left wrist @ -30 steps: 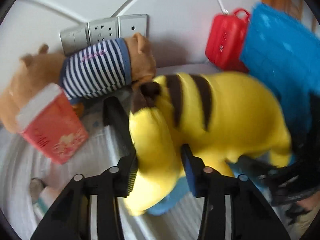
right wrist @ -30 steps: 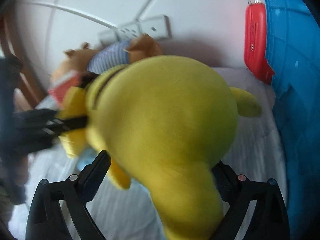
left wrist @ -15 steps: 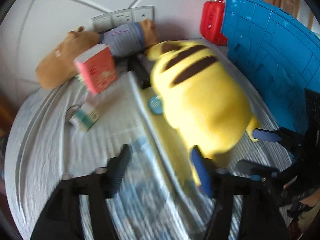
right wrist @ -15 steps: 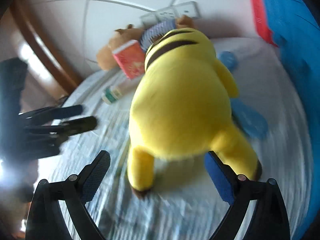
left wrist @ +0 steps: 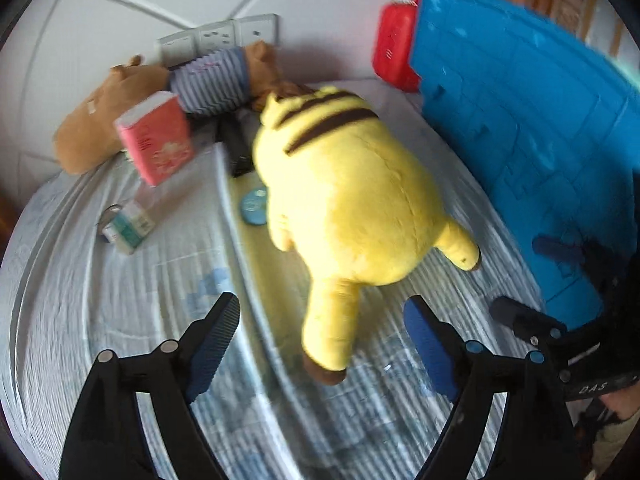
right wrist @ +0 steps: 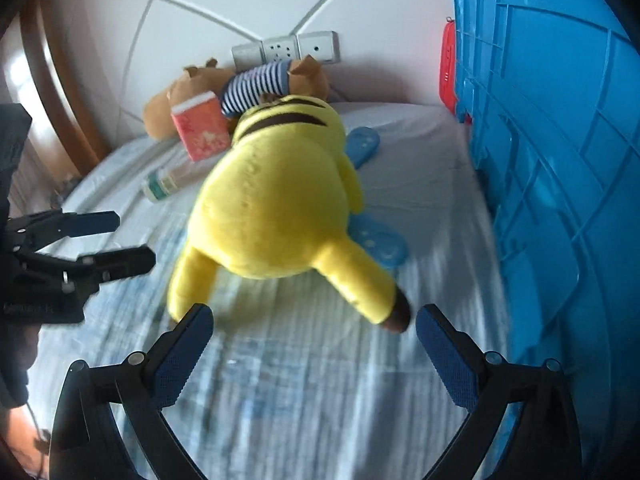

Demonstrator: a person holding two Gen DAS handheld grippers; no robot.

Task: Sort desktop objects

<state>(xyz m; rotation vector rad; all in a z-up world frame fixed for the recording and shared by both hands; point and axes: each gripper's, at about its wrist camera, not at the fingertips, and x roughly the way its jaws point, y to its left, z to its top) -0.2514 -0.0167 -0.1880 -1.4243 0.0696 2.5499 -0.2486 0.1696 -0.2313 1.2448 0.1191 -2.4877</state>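
Note:
A yellow plush toy with brown stripes (left wrist: 344, 204) lies face down on the striped cloth, also in the right wrist view (right wrist: 276, 200). My left gripper (left wrist: 320, 340) is open and empty, just short of the plush's ear. My right gripper (right wrist: 316, 348) is open and empty, just behind the plush. A brown plush in a striped shirt (left wrist: 208, 80) lies at the back by the wall. A red box (left wrist: 156, 140) leans on it. A small white-green bottle (left wrist: 128, 228) lies at the left.
A big blue crate (right wrist: 560, 160) stands on the right, with a red case (left wrist: 396, 56) behind it. Blue flat pieces (right wrist: 380, 244) lie beside the yellow plush. A black object (left wrist: 236, 148) lies near its head. Wall sockets (right wrist: 288, 50) are at the back.
Both grippers have let go of the yellow plush, opened and pulled back. The plush now lies on the cloth.

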